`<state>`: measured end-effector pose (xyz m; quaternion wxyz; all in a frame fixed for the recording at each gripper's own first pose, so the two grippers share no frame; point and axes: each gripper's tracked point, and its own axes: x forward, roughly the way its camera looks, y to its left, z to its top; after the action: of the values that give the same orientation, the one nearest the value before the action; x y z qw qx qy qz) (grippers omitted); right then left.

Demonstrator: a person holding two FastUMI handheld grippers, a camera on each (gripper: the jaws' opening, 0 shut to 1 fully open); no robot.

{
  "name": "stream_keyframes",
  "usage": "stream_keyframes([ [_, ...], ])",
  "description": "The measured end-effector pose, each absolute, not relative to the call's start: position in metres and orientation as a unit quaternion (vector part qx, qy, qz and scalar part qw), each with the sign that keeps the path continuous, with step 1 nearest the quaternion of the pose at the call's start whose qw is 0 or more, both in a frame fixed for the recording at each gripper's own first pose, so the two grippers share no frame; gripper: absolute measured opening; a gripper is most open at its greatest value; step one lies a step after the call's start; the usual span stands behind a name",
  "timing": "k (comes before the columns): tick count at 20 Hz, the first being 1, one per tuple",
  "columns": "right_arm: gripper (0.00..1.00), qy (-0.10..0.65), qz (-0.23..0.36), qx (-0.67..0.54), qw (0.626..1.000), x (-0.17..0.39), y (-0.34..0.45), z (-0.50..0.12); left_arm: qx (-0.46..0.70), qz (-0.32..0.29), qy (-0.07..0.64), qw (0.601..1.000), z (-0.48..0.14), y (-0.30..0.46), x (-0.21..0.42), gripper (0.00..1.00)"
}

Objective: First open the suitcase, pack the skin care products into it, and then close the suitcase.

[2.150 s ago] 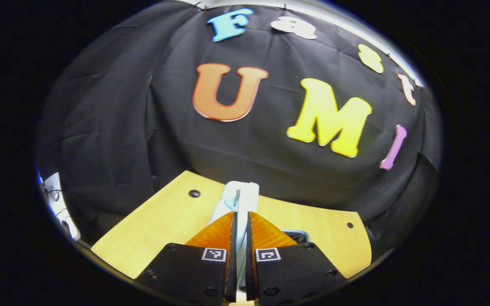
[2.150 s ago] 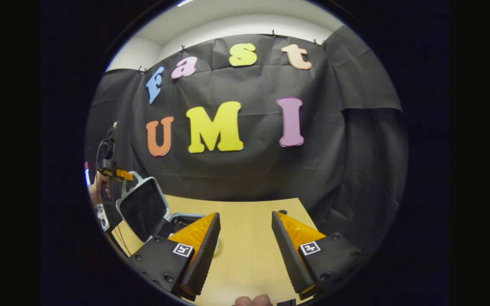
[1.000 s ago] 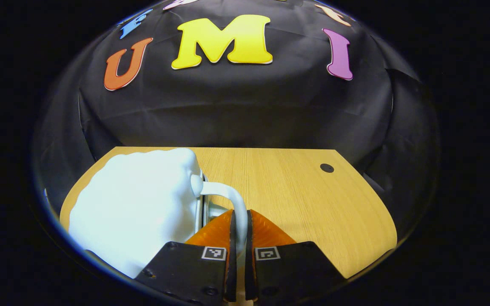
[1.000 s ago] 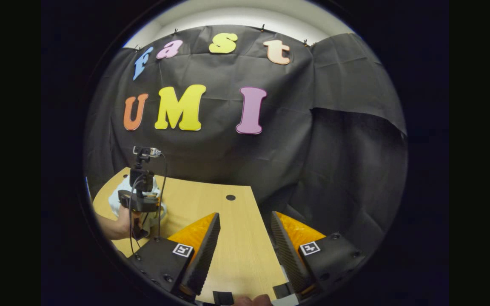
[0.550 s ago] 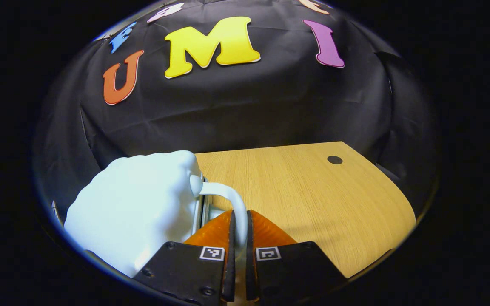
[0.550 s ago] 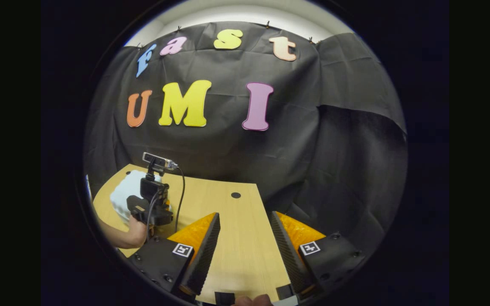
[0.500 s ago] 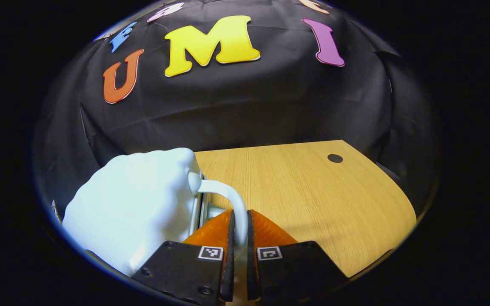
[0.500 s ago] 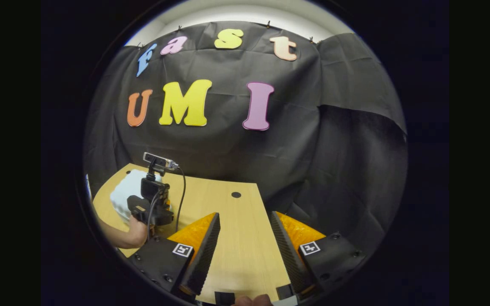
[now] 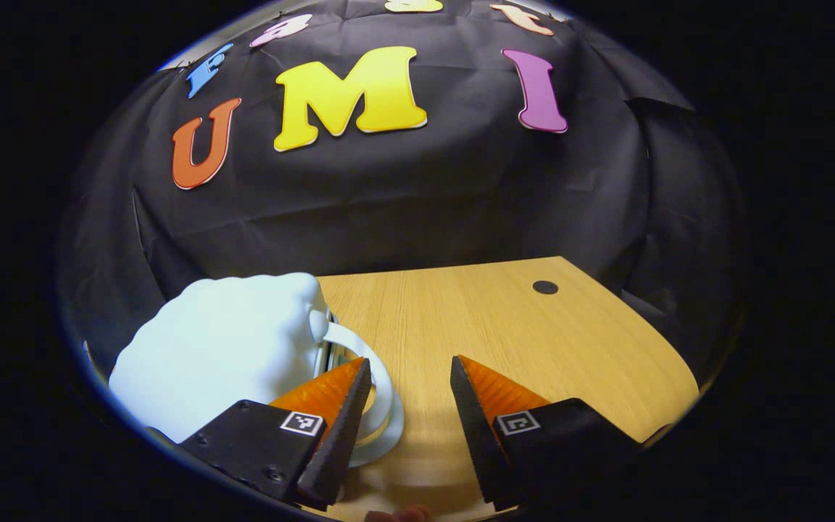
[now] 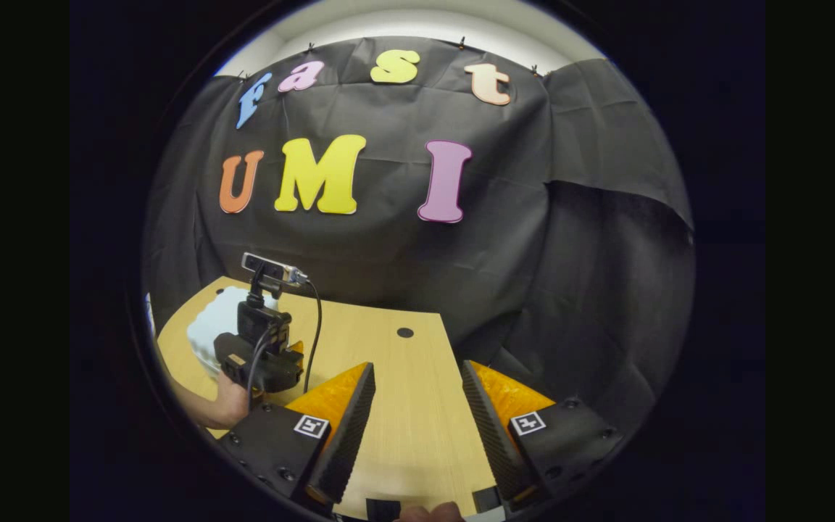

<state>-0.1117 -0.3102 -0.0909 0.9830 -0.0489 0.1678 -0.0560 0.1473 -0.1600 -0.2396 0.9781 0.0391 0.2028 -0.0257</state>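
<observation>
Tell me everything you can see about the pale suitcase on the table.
The suitcase is pale blue-white with a glossy, bumpy shell that looks like hard plastic. It lies closed and flat on the wooden table. A curved handle of the same colour arches from its side. The open left gripper straddles the handle loosely, one finger against it.

— What sort of place is this?
— A recording booth: black cloth wall [image 10: 533,239] draped behind a bare wooden bench [image 9: 533,341], a plain white ceiling [image 10: 417,25] above the cloth.
</observation>
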Motion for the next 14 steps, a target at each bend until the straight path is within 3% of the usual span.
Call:
stream_keyframes([
  [1,0.73,0.16,-0.054,-0.047,0.985,-0.108,-0.305,-0.087,0.026,-0.034,0.188,0.981,-0.219,-0.161,0.141,0.76],
  [3,0.73,0.138,-0.045,-0.039,0.989,-0.098,-0.292,-0.075,0.005,-0.046,0.146,0.988,-0.165,-0.155,0.128,0.84],
  [4,0.73,0.125,-0.042,-0.034,0.991,-0.095,-0.285,-0.068,-0.001,-0.046,0.124,0.991,-0.134,-0.147,0.122,0.93],
  [6,0.71,0.099,-0.031,-0.025,0.994,-0.086,-0.268,-0.05,-0.007,-0.031,0.081,0.996,-0.079,-0.118,0.11,0.99],
  [11,0.72,0.016,0.002,-0.015,1.0,-0.072,-0.208,0.006,-0.024,-0.019,0.027,0.999,0.005,-0.07,0.069,0.99],
  [14,0.73,0.003,0.006,0.003,1.0,-0.068,-0.181,0.018,-0.024,-0.008,0.006,1.0,0.031,-0.045,0.042,0.99],
])
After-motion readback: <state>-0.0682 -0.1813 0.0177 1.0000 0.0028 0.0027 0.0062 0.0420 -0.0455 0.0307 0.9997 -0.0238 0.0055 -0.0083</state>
